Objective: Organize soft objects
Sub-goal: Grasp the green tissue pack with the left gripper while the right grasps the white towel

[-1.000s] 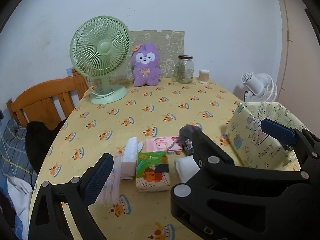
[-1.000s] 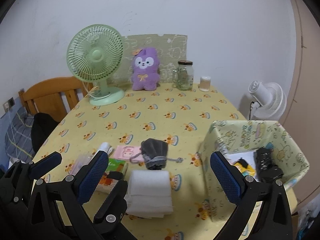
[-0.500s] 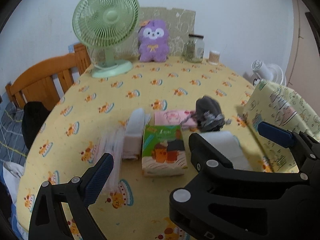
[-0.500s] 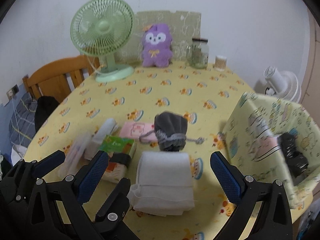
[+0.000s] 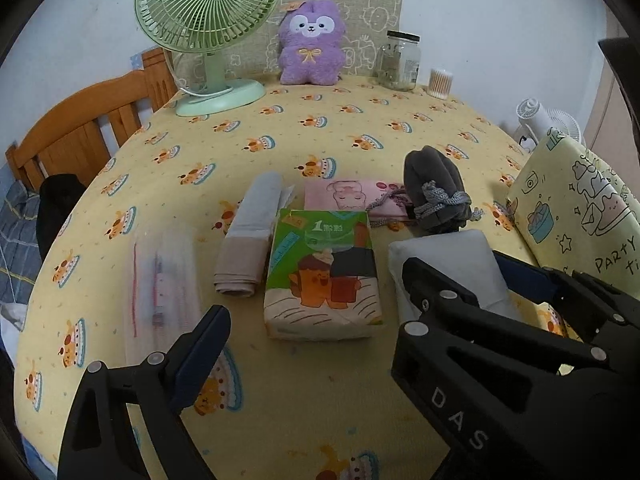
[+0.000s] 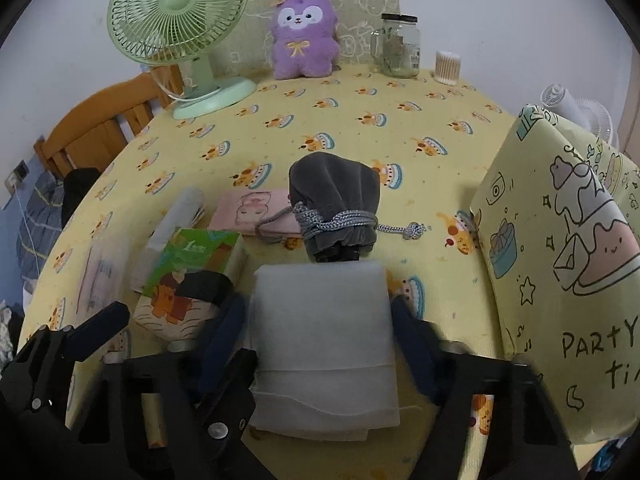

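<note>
Left wrist view: the round table (image 5: pixel 320 140) curves away on both sides, and its near edge runs under the left gripper (image 5: pixel 318 300). A wide strip of bare tablecloth lies open between the cluster of soft things and the back row. The printed box (image 5: pixel 580 208) closes off the right edge. The left gripper's jaws stand wide, with the tissue pack (image 5: pixel 320 272) between them; no pad is seen pressing on it. Beside the pack lie one folded beige cloth (image 5: pixel 252 236) and one clear bag (image 5: pixel 160 276) to its left. One pink pouch (image 5: pixel 340 196) and one grey drawstring pouch (image 5: pixel 432 184) lie behind it. At the back stand one green fan (image 5: pixel 208 4), one purple plush (image 5: pixel 312 40), one jar (image 5: pixel 400 60) and one swab tub (image 5: pixel 440 82).

Right wrist view: the folded white cloth (image 6: pixel 320 320) lies near the front edge, between the tissue pack and the box, with the grey pouch touching its far side. It is a thick, smooth rectangle, with layered folds at its near end. The right gripper (image 6: pixel 318 308) has just been closing at middling width. Its blue pads lie against the cloth's two side edges, which stay straight. A narrow lane of bare table separates the cloth from the box.
</note>
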{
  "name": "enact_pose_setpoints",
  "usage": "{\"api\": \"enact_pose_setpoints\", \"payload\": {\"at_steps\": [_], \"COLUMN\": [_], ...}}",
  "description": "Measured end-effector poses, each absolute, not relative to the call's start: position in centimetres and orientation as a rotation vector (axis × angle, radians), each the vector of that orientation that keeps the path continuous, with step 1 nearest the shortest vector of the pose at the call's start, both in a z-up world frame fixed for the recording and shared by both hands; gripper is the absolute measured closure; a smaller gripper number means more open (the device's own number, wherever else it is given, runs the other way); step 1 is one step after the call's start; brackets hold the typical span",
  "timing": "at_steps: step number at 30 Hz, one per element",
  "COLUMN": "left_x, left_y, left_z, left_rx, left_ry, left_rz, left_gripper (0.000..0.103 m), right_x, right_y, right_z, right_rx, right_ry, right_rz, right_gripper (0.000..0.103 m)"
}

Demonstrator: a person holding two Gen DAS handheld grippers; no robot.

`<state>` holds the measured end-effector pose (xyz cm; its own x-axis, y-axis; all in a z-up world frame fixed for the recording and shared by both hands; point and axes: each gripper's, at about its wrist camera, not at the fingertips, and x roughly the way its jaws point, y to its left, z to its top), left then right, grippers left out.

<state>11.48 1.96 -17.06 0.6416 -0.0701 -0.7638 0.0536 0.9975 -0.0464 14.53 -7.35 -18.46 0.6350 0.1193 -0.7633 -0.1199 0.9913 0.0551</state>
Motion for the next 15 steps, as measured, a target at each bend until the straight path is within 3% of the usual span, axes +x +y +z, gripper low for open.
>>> {"api": "enact_pose_setpoints", "payload": {"at_steps": [6, 15], "left_x": [11.2, 11.9], "left_y": [1.7, 1.7], "left_z": [-16.2, -14.6], "left_rx": [-0.027, -0.057], "left_ry": [0.847, 0.782], "left_rz": [-0.096, -0.095], "left_gripper": [0.008, 0.008], "right_x": [14.2, 14.1], "right_y": [-7.7, -8.0], "right_z": [-17.8, -15.4], "right_rx": [0.013, 0.014], "right_ry": [0.855, 0.771], "right_rz": [0.160, 0.140], "right_gripper": [0.049, 0.051]}}
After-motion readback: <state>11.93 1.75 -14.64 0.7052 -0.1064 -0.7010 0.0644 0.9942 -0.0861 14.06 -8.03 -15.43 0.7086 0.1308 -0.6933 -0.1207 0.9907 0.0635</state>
